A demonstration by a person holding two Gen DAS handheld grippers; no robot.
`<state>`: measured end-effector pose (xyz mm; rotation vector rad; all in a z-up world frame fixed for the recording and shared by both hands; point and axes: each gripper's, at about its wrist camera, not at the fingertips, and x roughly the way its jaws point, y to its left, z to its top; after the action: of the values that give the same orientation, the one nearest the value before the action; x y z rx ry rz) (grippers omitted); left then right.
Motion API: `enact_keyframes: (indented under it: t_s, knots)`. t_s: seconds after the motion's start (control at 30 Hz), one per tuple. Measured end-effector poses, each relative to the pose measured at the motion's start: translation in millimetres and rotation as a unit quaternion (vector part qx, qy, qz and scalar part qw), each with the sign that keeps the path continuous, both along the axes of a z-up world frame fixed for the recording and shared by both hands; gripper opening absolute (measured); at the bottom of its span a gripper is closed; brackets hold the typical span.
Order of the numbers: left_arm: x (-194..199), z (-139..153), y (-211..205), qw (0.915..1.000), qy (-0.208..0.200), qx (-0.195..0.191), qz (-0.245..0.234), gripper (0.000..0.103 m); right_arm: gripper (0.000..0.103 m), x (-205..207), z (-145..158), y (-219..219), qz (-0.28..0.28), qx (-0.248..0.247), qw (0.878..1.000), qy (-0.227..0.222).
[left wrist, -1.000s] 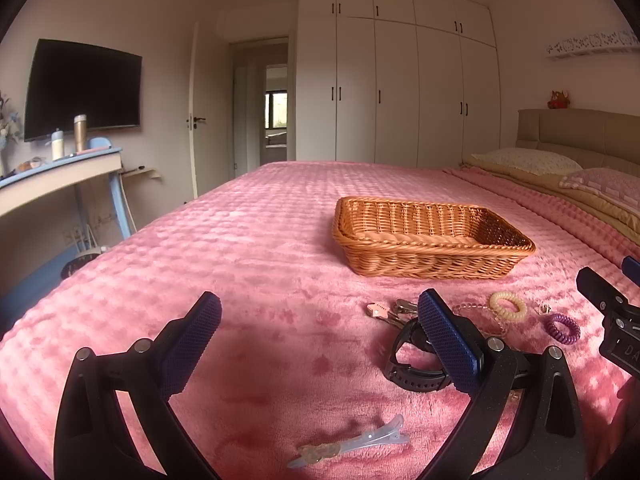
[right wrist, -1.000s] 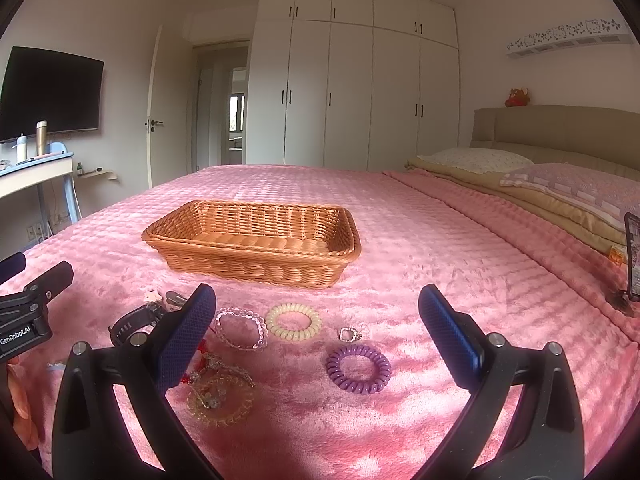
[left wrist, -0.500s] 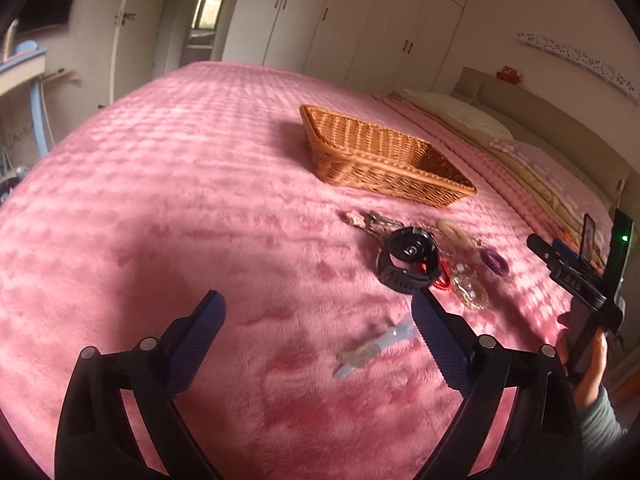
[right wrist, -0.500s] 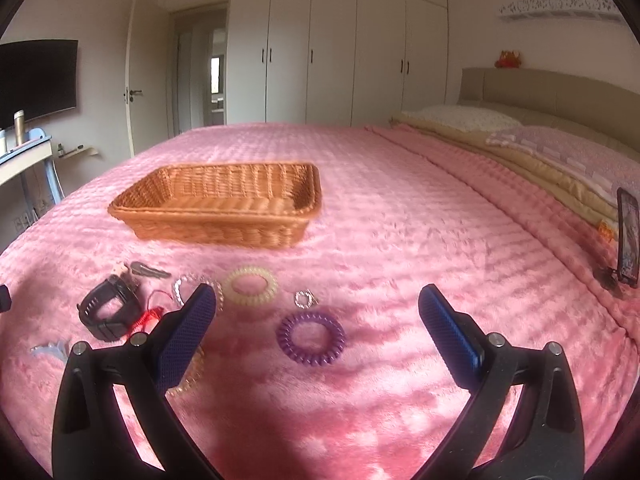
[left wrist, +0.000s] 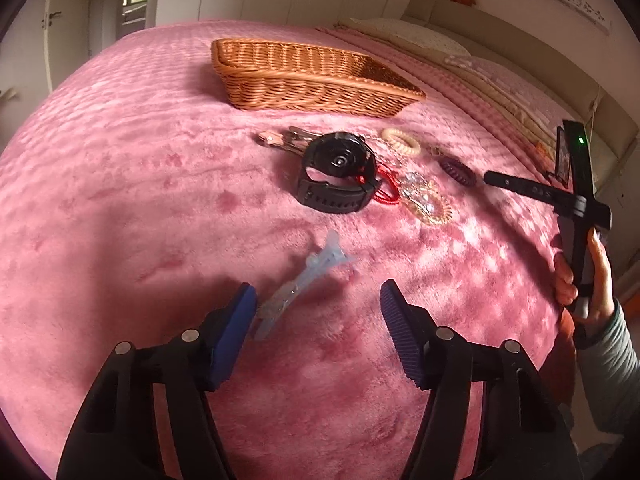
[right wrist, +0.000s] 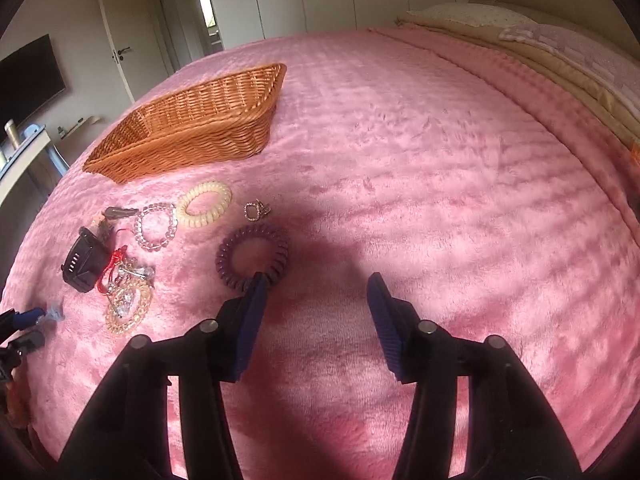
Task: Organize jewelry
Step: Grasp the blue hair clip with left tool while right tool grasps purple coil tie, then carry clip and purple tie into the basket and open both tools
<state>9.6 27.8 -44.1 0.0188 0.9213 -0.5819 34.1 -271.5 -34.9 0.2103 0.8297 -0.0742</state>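
On the pink bedspread lies a pale blue hair clip. My left gripper points down over it, jaws closing. The clip's near end lies beside the left pad and the right pad is apart from it. My right gripper tilts down by a purple coil hair tie, jaws closing. Its left fingertip overlaps the tie's near rim, and the gap holds nothing. A wicker basket stands beyond the pile.
The pile has a black watch, a red cord, a gold bracelet, a cream coil tie, a clear bead bracelet and a small ring. A phone stands at the bed's right edge, pillows behind.
Both grippers tipped down toward the bedspread and their jaws narrowed. The left came in over the hair clip. The right moved up to the purple coil tie.
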Motion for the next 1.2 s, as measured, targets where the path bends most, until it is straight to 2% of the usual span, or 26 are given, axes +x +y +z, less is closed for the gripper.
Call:
enact_keyframes:
  t_s: [0.17,0.27,0.33,0.37,0.43,0.5,0.53,0.57,0.77,0.93,1.07,1.2]
  knots:
    - [-12.5,1.3,-14.7,0.9999,0.007,-0.003,-0.013,0.062,0.038,31.5,-3.8,18.3,0.018,-0.031,0.999,0.020]
    - [-6.8,-1.6,-16.2,0.9998,0.006,0.007,0.016,0.061,0.036,43.0,-9.5,26.1,0.021,-0.041,0.999,0.029]
    - [-3.3,-1.9,-15.6,0.9994,0.002,0.006,0.033,0.056,0.028,46.4,-10.8,29.6,0.023,-0.058,0.998,0.031]
    - [-1.8,-1.7,-15.8,0.9991,-0.001,0.009,0.042,0.052,0.018,46.6,-10.7,32.2,0.028,-0.060,0.997,0.029]
    - [1.8,-2.0,-17.0,0.9982,-0.005,0.020,0.056,0.043,0.012,46.9,-11.0,35.0,0.036,-0.067,0.997,0.030]
    - [3.0,-1.9,-19.4,0.9969,-0.015,0.039,0.066,0.027,0.011,47.3,-10.1,37.4,0.040,-0.075,0.996,0.029]
    - [3.4,-2.0,-20.8,0.9957,-0.021,0.053,0.072,0.012,0.011,47.7,-9.3,37.8,0.043,-0.078,0.996,0.030]
    - [3.2,-1.9,-19.7,0.9955,-0.024,0.054,0.074,0.006,0.011,46.3,-8.5,38.7,0.043,-0.077,0.996,0.028]
    - [-2.4,18.2,-10.1,0.9960,-0.046,0.007,0.077,0.006,0.010,31.9,7.0,44.2,0.053,-0.066,0.996,0.002]
    - [8.9,57.1,-14.2,0.9932,-0.088,-0.024,0.072,0.006,0.010,25.0,53.4,55.4,0.061,-0.068,0.994,-0.057]
    - [46.7,90.6,-27.5,0.9903,-0.112,-0.047,0.068,0.006,0.010,48.5,95.6,59.9,0.066,-0.067,0.991,-0.099]
    - [98.8,112.0,-50.9,0.9889,-0.122,-0.055,0.066,0.006,0.010,95.9,116.7,66.5,0.073,-0.069,0.989,-0.110]
